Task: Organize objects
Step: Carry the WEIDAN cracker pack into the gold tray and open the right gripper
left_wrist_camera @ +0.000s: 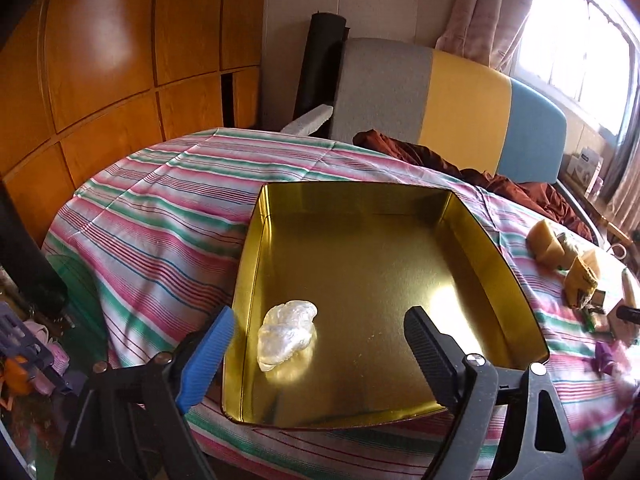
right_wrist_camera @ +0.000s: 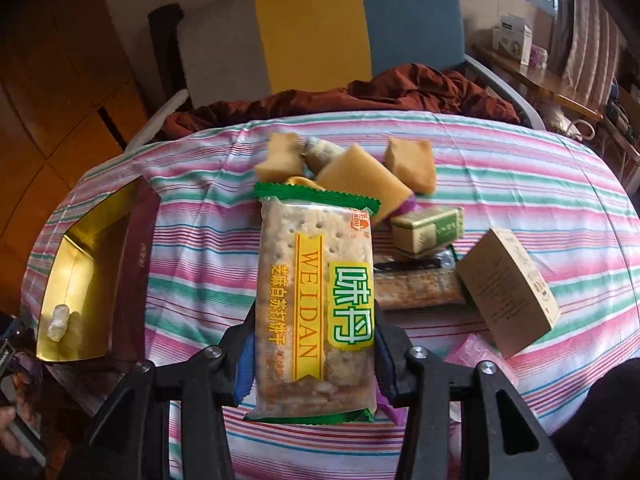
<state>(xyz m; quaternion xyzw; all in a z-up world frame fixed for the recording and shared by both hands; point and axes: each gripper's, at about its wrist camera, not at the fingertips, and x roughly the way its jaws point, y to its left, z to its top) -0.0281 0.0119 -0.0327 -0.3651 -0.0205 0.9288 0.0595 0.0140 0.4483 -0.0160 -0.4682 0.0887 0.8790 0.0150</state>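
- Behind your table you have orange wood panels (left_wrist_camera: pixel 112 72) along the left wall.
- Your table wears a striped cloth (left_wrist_camera: pixel 160 216), pink, green and white.
- A chair (right_wrist_camera: pixel 360 28) in grey, yellow and blue faces you.
- Brown fabric (right_wrist_camera: pixel 400 88) lies bunched before it.
- Your window (left_wrist_camera: pixel 580 40) glares at right, curtain (left_wrist_camera: pixel 488 8) beside it.
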